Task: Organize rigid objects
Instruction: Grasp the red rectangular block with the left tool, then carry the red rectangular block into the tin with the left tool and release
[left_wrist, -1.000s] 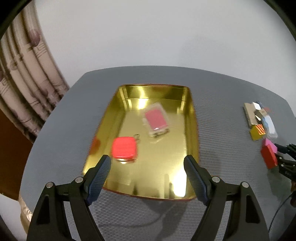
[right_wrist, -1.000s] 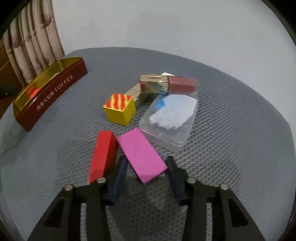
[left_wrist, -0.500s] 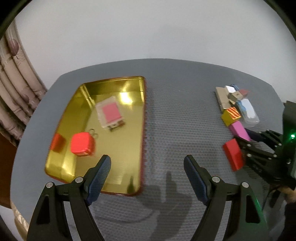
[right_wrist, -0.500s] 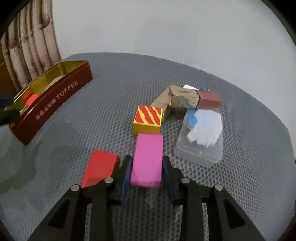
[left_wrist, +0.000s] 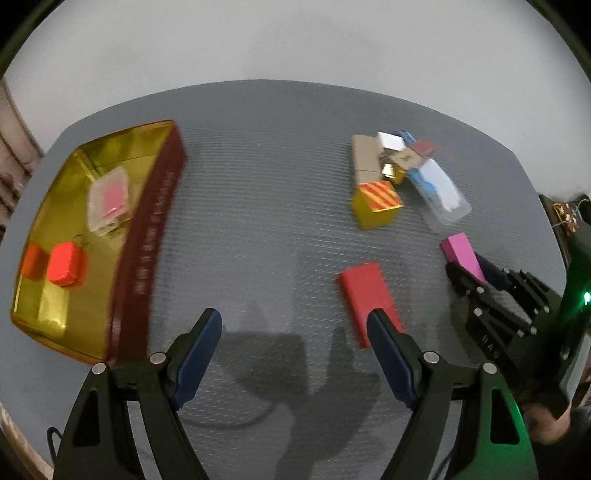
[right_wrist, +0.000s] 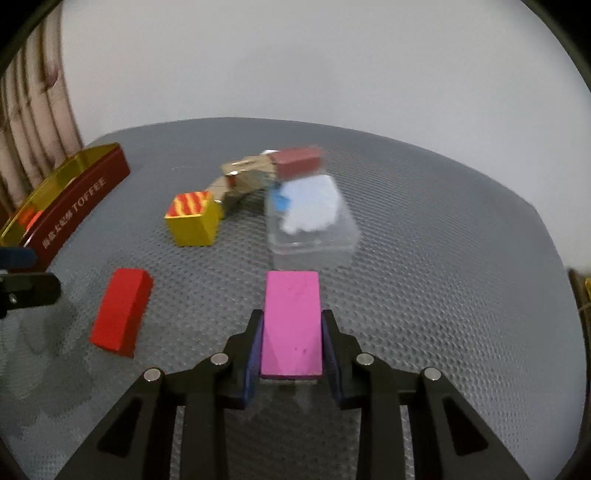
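My right gripper (right_wrist: 291, 318) has a pink block (right_wrist: 291, 295) between its pads; the jaws are still closing and press on both long sides. From the left wrist view the same pink block (left_wrist: 460, 251) sticks out of the right gripper (left_wrist: 474, 271) at the right edge. A red block (left_wrist: 369, 299) lies flat on the grey mesh table, just beyond the right finger of my left gripper (left_wrist: 293, 321). That gripper is open and holds nothing. The gold tin (left_wrist: 147, 229) with dark red walls stands at the left.
In the tin lie a red square pouch (left_wrist: 66, 264) and a clear case with a pink card (left_wrist: 109, 199). Beyond the blocks sit a yellow striped cube (right_wrist: 192, 218), a clear plastic case (right_wrist: 310, 221) and small cardboard boxes (right_wrist: 247, 177). A hand (left_wrist: 546, 432) shows at lower right.
My left gripper swung right, from over the tin toward the red block. The right gripper closed on the pink block, which now lies straight between the pads.
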